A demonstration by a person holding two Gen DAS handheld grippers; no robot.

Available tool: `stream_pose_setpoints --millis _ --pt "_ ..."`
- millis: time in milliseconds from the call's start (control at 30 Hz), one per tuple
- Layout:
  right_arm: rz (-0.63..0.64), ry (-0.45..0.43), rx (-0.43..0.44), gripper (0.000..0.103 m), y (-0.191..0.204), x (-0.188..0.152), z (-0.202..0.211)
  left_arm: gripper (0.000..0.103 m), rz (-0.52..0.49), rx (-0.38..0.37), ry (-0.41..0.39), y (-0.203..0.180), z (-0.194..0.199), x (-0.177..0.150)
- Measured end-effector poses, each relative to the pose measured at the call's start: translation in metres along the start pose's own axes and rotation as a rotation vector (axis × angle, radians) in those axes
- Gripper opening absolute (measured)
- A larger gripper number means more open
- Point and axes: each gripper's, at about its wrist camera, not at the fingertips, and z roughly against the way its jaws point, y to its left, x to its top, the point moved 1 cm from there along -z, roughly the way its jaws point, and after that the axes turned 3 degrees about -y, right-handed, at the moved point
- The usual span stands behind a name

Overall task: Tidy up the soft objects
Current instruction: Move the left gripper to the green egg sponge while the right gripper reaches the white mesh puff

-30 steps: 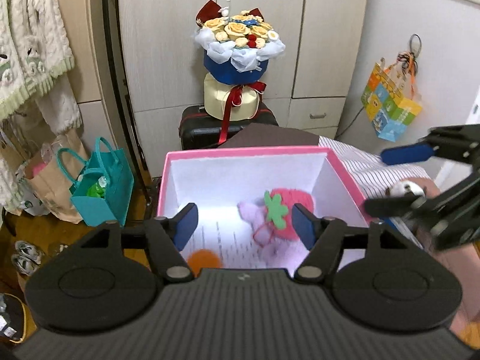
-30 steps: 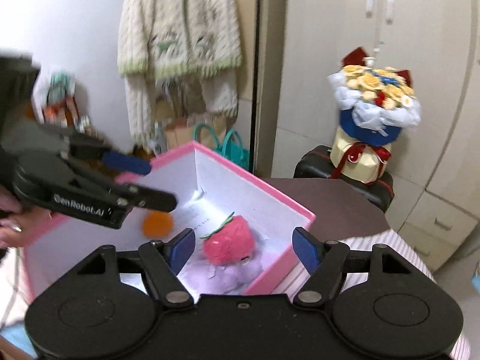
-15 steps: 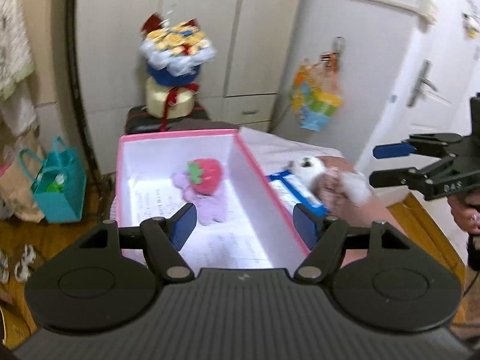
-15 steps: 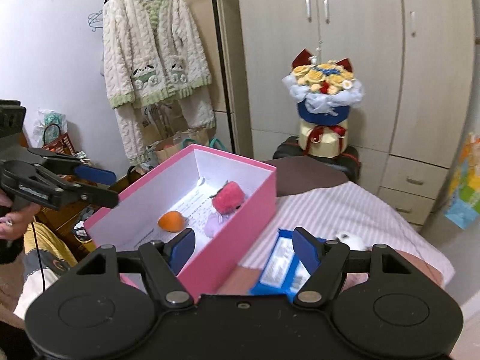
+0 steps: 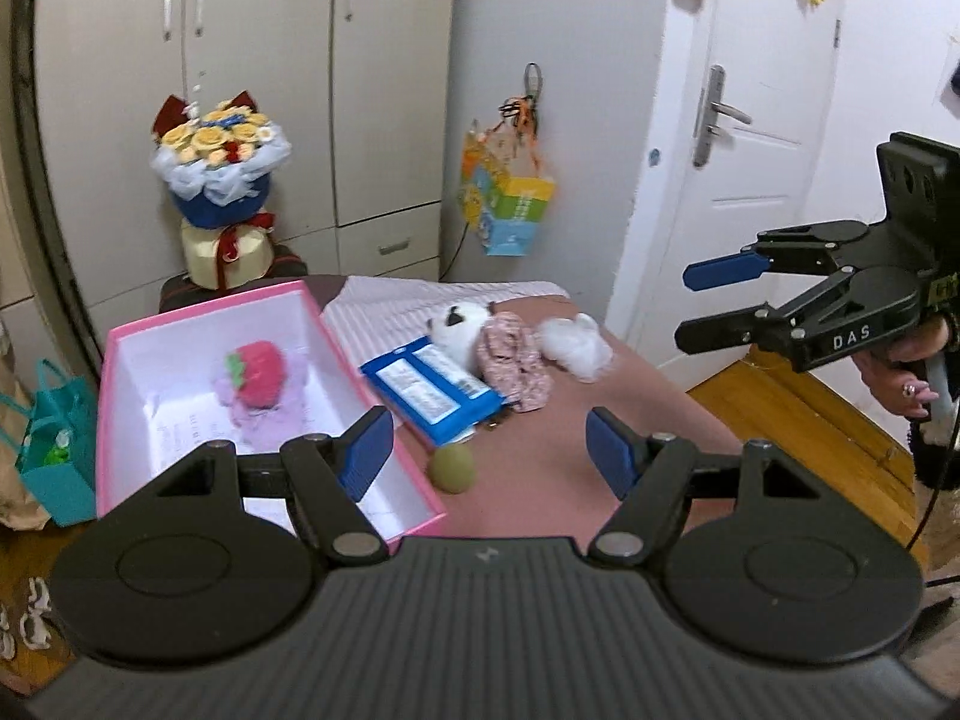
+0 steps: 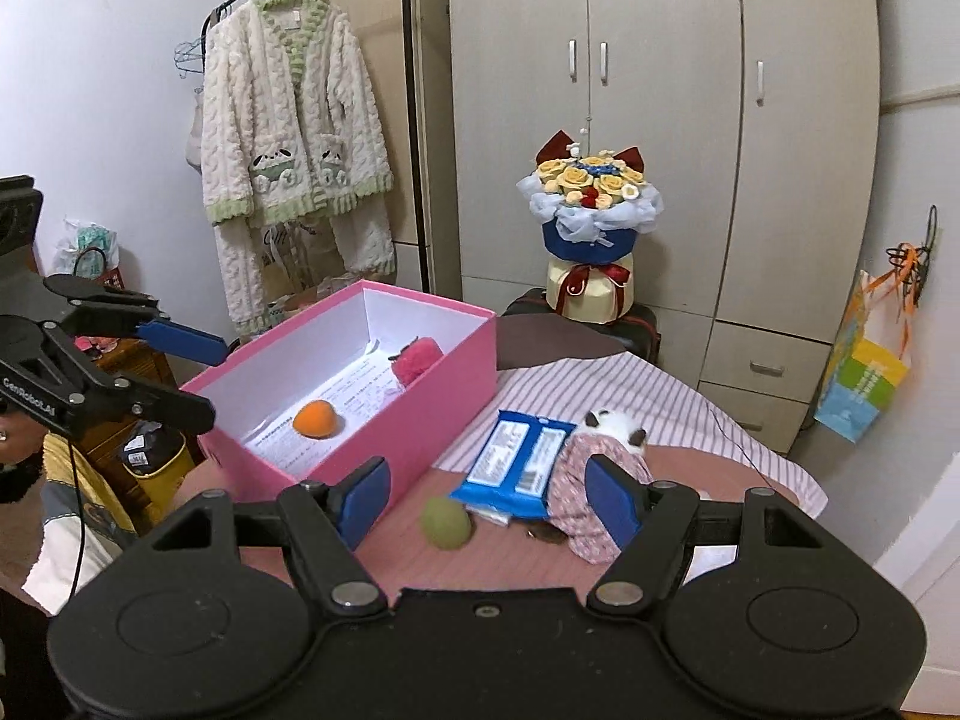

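Observation:
A pink box (image 5: 120, 354) (image 6: 444, 360) stands on the table's left part. It holds a strawberry plush (image 5: 255, 375) (image 6: 417, 360) and an orange ball (image 6: 315, 418). Beside the box lie a green ball (image 5: 453, 467) (image 6: 445, 522), a blue packet (image 5: 429, 393) (image 6: 516, 459), a panda doll in a floral dress (image 5: 510, 357) (image 6: 591, 480) and a white fluffy toy (image 5: 573, 345). My left gripper (image 5: 489, 453) (image 6: 180, 378) is open and empty above the table's near edge. My right gripper (image 6: 489, 501) (image 5: 702, 306) is open and empty, raised at the right.
A flower bouquet (image 5: 219, 180) (image 6: 591, 228) stands on a dark suitcase behind the table. A colourful bag (image 5: 504, 204) hangs on the wall. A teal bag (image 5: 51, 450) sits on the floor at left. A fluffy robe (image 6: 288, 168) hangs at back left.
Both grippers have pulled back and away from the box. The view now takes in the whole table, with the green ball, packet, doll and white toy in sight. Both stay open.

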Motion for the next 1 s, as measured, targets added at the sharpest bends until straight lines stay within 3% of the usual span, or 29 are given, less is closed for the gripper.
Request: stream_pose_setpoints --millis 133,433,667,1000 --pt "-0.015 -0.008 -0.012 0.076 -0.013 -0.017 0.004 0.069 -0.041 0.035 0.001 -0.022 -0.019 -0.005" --pt "0.01 -0.046 -0.016 0.076 -0.05 -0.039 -0.006 0.067 -0.008 0.09 0.028 -0.051 -0.071 -0.013" --pt "-0.035 -0.094 -0.039 0.076 -0.09 -0.062 -0.039 0.065 -0.032 0.176 0.06 -0.064 -0.12 -0.021" --pt "-0.009 -0.08 -0.122 0.078 -0.12 -0.084 -0.101 0.057 -0.011 0.329 0.077 -0.058 -0.171 -0.039"
